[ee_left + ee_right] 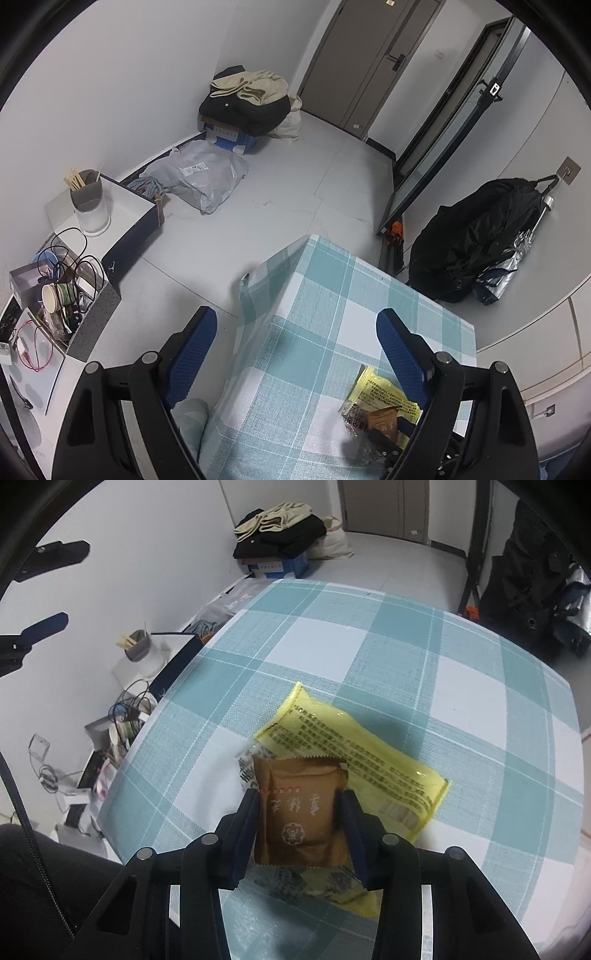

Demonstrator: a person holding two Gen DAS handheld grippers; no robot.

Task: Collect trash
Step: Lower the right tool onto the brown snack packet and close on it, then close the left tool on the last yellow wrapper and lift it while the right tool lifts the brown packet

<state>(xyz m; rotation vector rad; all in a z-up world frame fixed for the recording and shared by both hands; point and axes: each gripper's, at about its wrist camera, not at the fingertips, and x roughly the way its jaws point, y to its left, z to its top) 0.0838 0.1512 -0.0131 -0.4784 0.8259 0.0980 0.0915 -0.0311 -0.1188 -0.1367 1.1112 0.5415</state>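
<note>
The right gripper (300, 812) squeezed a brown packet (301, 808) between its fingers. The left gripper (295, 332) had fingers wide apart, nothing between.

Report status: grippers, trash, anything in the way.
Right gripper shut on brown foil sachet. Left gripper open, empty. Yellow plastic wrapper underneath, on checked tablecloth. Nothing blocking.

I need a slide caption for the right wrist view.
Right gripper closed on brown packet above yellow wrapper.
</note>
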